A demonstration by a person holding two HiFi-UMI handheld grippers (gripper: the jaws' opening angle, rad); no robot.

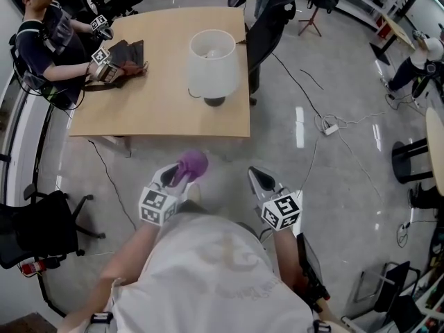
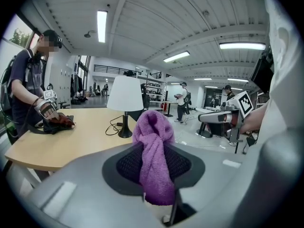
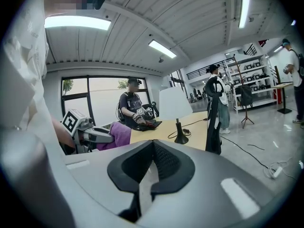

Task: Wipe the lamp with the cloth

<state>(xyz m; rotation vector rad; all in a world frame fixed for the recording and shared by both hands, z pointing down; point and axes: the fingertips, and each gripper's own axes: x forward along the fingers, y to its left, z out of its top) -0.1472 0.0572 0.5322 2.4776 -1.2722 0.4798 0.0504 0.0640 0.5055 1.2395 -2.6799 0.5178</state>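
Our white T-shirt fills the bottom of the head view as we stand on a glossy grey floor, short of a pale wooden table. Ahead of the shirt we hold both tools over the floor. Our left gripper is clamped on a purple terry cloth. The left gripper view shows the cloth pinched upright between the two black pads, its bunched top rising above them. Our right gripper carries nothing, and its own view shows the jaws pressed together with no gap. The two grippers sit side by side, near each other but apart.

On the table stands a table lamp with a white drum shade and a dark round base. It is upright, in the table's right half and nearer our edge than the far one. A thin black cord loops on the tabletop beside the base. The cloth is well apart from the lamp and short of the table's near edge.

At the table's left side a second person in a dark top sits with a hand on a dark bundle. A black office chair stands at the table's far right corner. A white power strip and loose cables lie on the floor to the right.
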